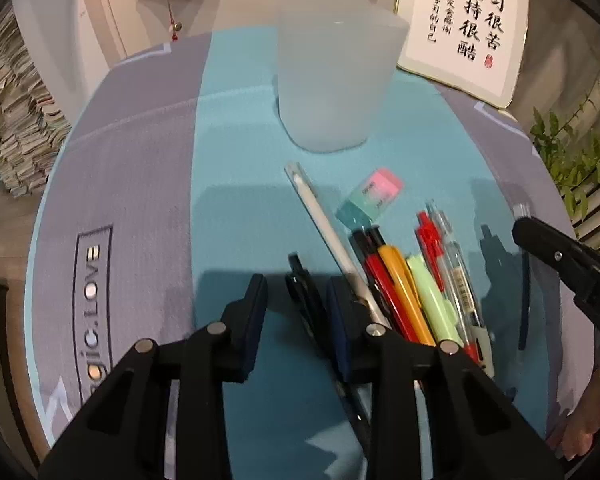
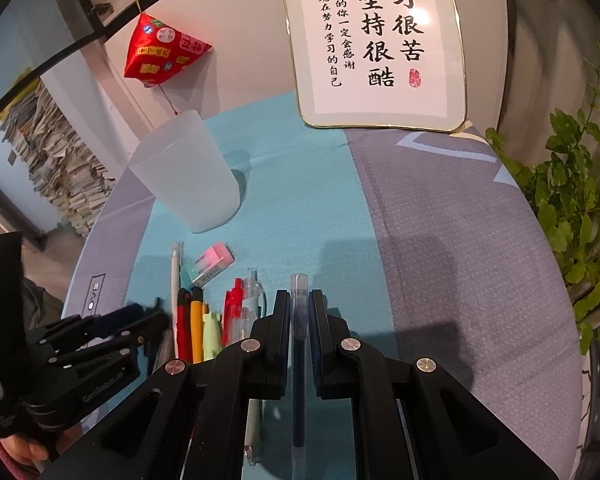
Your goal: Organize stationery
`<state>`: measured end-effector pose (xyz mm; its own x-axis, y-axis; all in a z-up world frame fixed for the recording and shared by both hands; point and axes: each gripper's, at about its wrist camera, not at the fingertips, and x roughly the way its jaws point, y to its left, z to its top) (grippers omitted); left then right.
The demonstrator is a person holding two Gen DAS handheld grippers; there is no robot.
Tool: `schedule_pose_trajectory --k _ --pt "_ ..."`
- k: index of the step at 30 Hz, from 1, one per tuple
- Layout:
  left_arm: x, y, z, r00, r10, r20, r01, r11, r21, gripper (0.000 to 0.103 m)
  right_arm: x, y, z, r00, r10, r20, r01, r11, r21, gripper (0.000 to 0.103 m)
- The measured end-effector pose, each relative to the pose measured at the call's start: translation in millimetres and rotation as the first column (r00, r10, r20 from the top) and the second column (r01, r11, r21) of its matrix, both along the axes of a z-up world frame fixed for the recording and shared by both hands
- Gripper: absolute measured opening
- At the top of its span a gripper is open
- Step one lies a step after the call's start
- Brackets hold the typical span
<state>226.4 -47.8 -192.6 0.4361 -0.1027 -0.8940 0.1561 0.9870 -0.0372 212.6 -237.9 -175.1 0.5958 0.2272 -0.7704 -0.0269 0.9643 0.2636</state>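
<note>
Frosted plastic cup (image 1: 336,80), upright on the teal strip of the cloth-covered surface (image 1: 140,184), near a framed calligraphy print (image 1: 464,24) leaning at the back edge.

Stationery lying in front of the cup: a white pen (image 1: 324,232); a pink-and-teal eraser (image 1: 370,196) just beside it; a cluster of pens side by side, namely red (image 1: 384,288), orange (image 1: 404,284), pale green (image 1: 432,292) and a clear one with a red clip (image 1: 456,268).

Left hand-held gripper (image 1: 296,300): jaws apart, straddling a black pen (image 1: 304,292) that lies on the cloth; no contact visible.

Right hand-held gripper (image 2: 299,312): jaws nearly together around a dark blue pen with a clear cap (image 2: 299,320), running lengthwise between the pads; whether the pads actually touch it cannot be told.

Green plant (image 2: 576,208) at the right edge.
</note>
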Motion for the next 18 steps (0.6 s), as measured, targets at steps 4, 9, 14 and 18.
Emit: schedule_pose_trajectory --k 4,9,14,18 --pt "-6.0 -10.6 -1.0 1.0 -0.011 0.016 0.01 1.0 0.025 0.021 2.1 0.7 -1.4 1.0 0.004 -0.003 -0.004 1.0 0.006 0.01" --pt "-5.4 -6.8 -0.3 1.0 -0.007 0.018 0.008 1.0 -0.006 0.013 0.2 -0.7 -0.2 1.0 0.007 0.002 -0.007 1.0 0.007 0.01" --pt "-15.7 0.7 21.8 0.997 -0.007 0.082 0.008 1.0 -0.022 0.013 -4.9 -4.4 7.0 1.0 0.002 0.027 -0.002 1.0 0.012 0.01" --pt "-31.6 3.7 48.6 0.986 -0.017 0.165 0.022 0.999 -0.031 0.013 -10.6 -2.9 16.5 0.998 0.006 0.056 -0.007 1.0 0.018 0.01"
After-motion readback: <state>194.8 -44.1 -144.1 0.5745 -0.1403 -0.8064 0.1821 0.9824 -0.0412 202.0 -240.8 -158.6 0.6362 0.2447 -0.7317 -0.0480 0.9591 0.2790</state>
